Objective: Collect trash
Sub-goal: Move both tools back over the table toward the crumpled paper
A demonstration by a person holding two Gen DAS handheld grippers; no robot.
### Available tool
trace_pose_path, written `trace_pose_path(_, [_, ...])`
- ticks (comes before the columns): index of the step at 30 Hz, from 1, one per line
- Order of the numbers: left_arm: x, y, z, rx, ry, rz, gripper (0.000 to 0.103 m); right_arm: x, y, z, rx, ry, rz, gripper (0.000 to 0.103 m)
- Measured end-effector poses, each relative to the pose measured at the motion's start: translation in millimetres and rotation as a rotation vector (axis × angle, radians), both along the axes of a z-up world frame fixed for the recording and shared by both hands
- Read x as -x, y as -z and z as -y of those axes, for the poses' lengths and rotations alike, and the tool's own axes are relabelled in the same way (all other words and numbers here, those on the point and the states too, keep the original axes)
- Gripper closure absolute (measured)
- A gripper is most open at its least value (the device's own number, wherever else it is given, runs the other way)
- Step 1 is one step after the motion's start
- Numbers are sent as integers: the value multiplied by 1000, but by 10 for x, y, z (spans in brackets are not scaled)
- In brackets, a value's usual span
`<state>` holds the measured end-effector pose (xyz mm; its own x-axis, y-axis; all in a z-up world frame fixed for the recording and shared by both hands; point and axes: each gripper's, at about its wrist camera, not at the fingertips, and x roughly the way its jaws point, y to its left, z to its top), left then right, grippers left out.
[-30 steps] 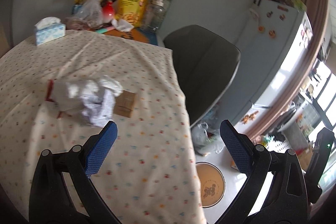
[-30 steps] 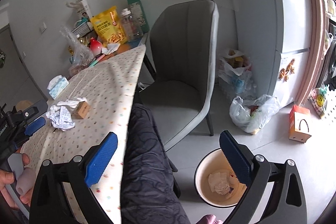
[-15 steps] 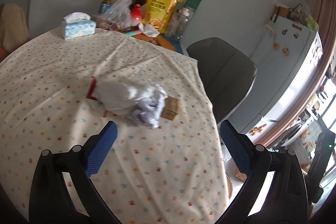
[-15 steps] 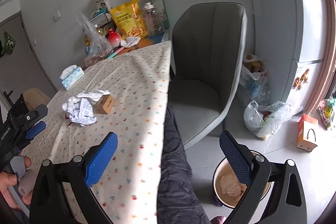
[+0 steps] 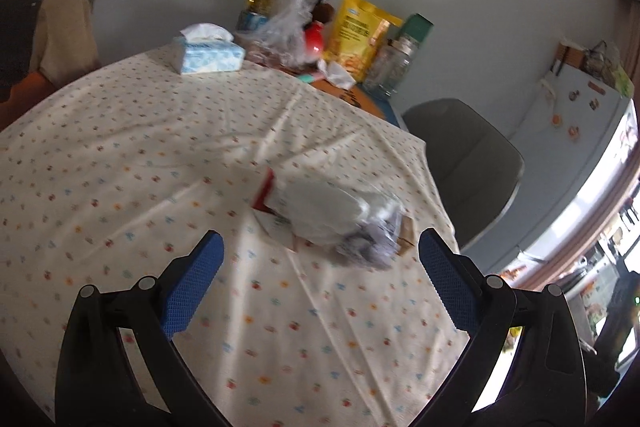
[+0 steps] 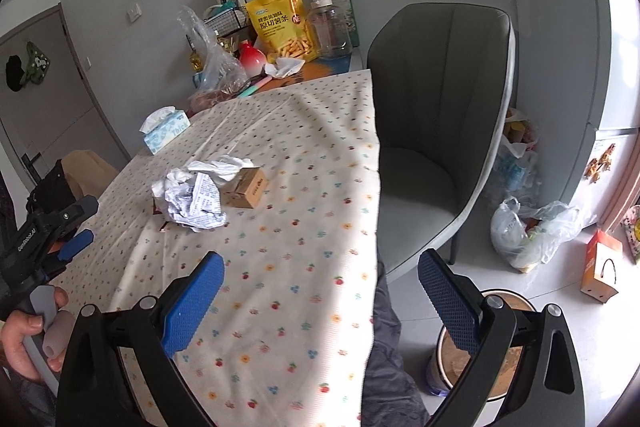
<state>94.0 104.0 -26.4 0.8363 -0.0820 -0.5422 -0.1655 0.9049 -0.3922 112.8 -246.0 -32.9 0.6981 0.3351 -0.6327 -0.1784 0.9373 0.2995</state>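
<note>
A heap of trash lies mid-table: crumpled printed paper [image 6: 194, 201], a white tissue [image 6: 222, 167], a small brown carton [image 6: 246, 187] and a red-edged wrapper [image 5: 266, 189]. The same heap appears blurred in the left wrist view [image 5: 340, 215], just beyond my open, empty left gripper [image 5: 320, 281]. My right gripper [image 6: 320, 297] is open and empty, above the table's near right part, short of the heap. The left gripper also shows at the left edge of the right wrist view [image 6: 70, 227]. A round bin [image 6: 480, 347] stands on the floor, partly hidden behind the right finger.
The table [image 6: 304, 267] has a dotted cloth. A tissue box [image 5: 208, 53], plastic bag, yellow snack bag [image 6: 282, 23] and jar crowd the far end. A grey chair [image 6: 436, 131] stands at the table's right. Plastic bags [image 6: 528, 231] and an orange carton lie by the fridge.
Both grippers have swung left from the floor and bin towards the table. The trash heap now sits closer and nearer the middle between the left fingers. Both jaws stayed open.
</note>
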Motion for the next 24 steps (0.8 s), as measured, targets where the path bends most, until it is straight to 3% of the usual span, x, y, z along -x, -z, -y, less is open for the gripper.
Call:
trace_pose_path(9, [-241, -7, -205, 95, 12, -23, 27, -124, -31, -204, -23, -39, 13, 8])
trace_pose_path(19, [-682, 52, -23, 151, 45, -75, 29, -328, 38, -337, -26, -53, 0, 8])
trace_pose_path(22, [-797, 147, 35, 169, 37, -104, 36, -370, 50, -350, -29, -53, -2, 8])
trace_pose_path(24, [-843, 221, 43, 195, 24, -124, 51, -386, 70, -352, -21, -50, -8, 8])
